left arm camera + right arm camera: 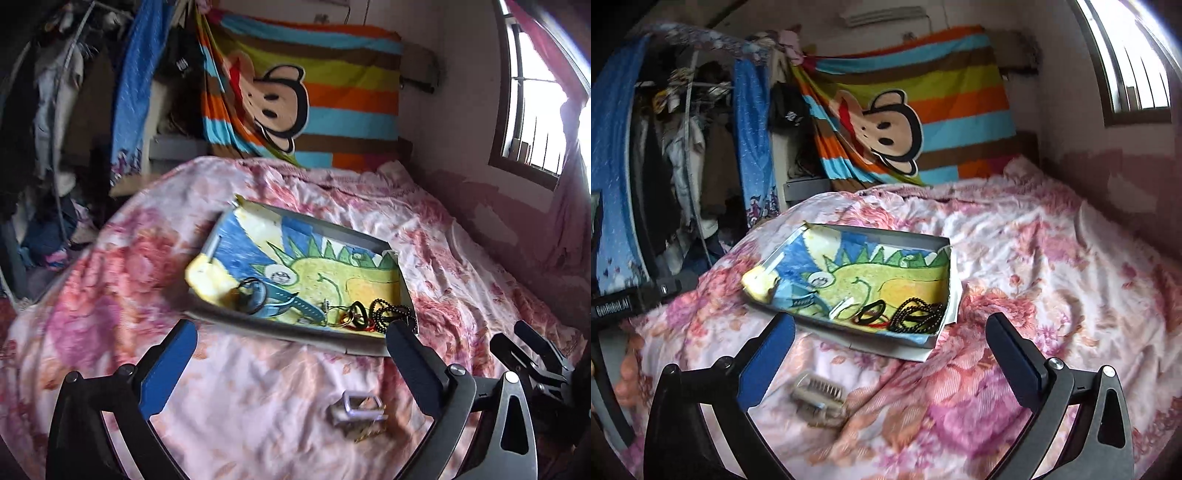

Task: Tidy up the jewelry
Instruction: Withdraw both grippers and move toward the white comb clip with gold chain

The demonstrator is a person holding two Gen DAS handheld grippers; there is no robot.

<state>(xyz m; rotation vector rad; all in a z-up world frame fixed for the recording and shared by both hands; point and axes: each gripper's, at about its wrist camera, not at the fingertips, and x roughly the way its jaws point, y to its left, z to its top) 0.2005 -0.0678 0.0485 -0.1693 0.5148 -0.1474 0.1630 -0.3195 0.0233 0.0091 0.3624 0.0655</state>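
Note:
A shallow box point(218, 240) lined with a green dinosaur drawing lies on the pink floral bedcover. Inside it are a blue-strapped watch point(280, 304), black rings point(357, 312) with a red thread, and a black bead necklace point(391, 314). The same box point(886, 232) and bead necklace point(916, 314) appear in the right wrist view. A small clear and silver clip point(356, 410) rests on the cover in front of the box, blurred, and shows again as the clip point(820, 397). My left gripper point(291, 332) and right gripper point(890, 325) are both open and empty, short of the box.
The bedcover point(258, 406) is rumpled around the box. A striped cartoon blanket point(314, 92) hangs at the head of the bed. A rack of clothes point(683, 147) stands to the left, and a window point(535, 110) is on the right wall.

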